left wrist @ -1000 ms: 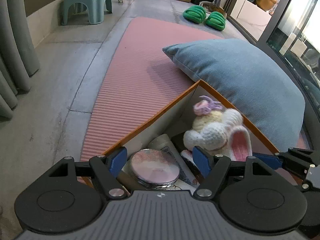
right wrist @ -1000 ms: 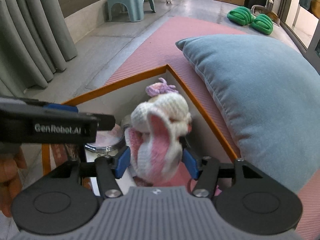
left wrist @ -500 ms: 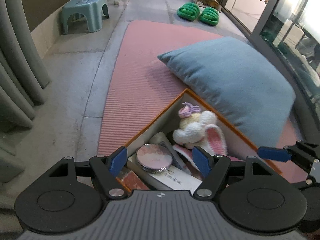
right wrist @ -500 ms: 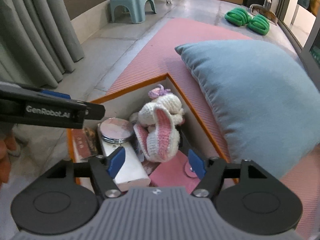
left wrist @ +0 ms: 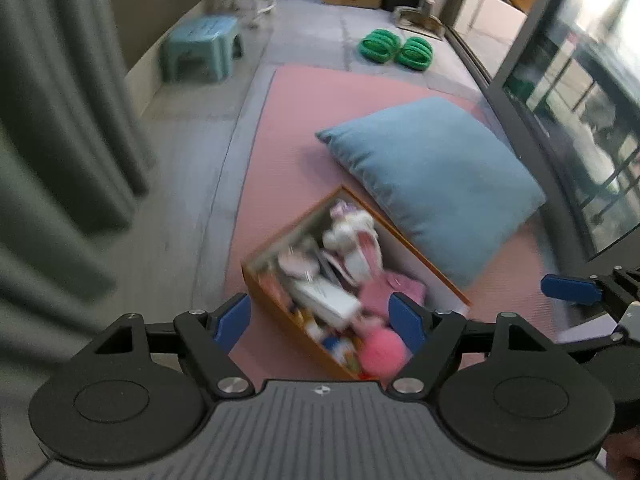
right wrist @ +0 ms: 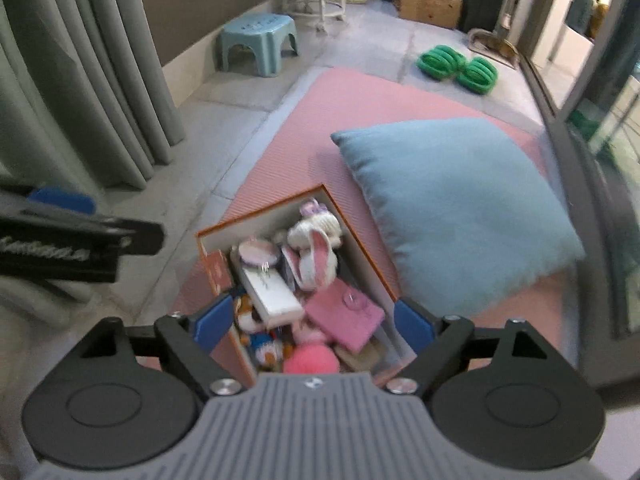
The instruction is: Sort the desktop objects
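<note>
An orange-edged open box (right wrist: 362,248) (left wrist: 260,284) lies on the pink mat, full of small things. Inside are a crocheted white and pink bunny (right wrist: 316,246) (left wrist: 356,240), a round compact mirror (right wrist: 258,252), a white box (right wrist: 272,292), a pink wallet (right wrist: 344,312) and a pink pompom (right wrist: 312,360) (left wrist: 380,352). My left gripper (left wrist: 320,318) is open and empty, high above the box. My right gripper (right wrist: 312,322) is open and empty, also high above it. The left gripper shows at the left edge of the right wrist view (right wrist: 80,236).
A large blue pillow (right wrist: 456,208) (left wrist: 432,188) lies right of the box on the pink mat (right wrist: 360,100). Grey curtains (right wrist: 80,80) hang at left. A blue stool (right wrist: 260,40), green slippers (right wrist: 460,66) and a glass door (left wrist: 580,100) stand farther off.
My right gripper let go of the bunny, which now lies in the box. Both grippers have risen and pulled back, so the whole box shows.
</note>
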A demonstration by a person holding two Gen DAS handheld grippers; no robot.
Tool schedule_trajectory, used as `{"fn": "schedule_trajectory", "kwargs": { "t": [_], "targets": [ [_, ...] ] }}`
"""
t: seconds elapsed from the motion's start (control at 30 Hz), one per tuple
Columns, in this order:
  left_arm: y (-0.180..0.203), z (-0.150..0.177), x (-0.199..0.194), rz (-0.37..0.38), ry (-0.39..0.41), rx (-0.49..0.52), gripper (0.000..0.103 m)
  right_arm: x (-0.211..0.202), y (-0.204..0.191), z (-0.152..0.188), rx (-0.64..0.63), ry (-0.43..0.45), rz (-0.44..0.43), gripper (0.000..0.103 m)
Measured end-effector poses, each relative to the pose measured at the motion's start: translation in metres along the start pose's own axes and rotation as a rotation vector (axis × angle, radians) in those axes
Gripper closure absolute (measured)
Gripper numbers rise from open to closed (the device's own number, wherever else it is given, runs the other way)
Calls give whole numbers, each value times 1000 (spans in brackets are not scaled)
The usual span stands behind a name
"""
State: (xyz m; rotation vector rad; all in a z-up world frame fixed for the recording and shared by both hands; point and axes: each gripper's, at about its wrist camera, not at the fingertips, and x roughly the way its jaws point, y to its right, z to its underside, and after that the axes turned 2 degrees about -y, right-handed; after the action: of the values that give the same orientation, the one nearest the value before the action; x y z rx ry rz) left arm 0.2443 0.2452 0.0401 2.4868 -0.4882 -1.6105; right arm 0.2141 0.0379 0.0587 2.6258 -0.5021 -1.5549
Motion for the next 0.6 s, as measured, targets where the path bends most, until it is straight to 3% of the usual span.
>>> {"fn": "schedule_trajectory", "kwargs": {
  "t": [0.07,0.2,0.33,0.43,0.6],
  "targets": [
    [2,13,-14,41,-32,51,13,-27,0,10,27,22,-1,9],
    [16,33,-43,5,-43,139,13,-64,-2,42,92,8,-15,7],
    [29,54,-60,-31,-26,165,13,-84,0,66,148,-18,-6,7],
    [32,63,-48,-41,-36,171,12,-88,-1,79,164,-16,4,6],
    [32,66,-12,-26,-161,149,12,-65,-5,93,155,-54,48,4]
  ]
}}
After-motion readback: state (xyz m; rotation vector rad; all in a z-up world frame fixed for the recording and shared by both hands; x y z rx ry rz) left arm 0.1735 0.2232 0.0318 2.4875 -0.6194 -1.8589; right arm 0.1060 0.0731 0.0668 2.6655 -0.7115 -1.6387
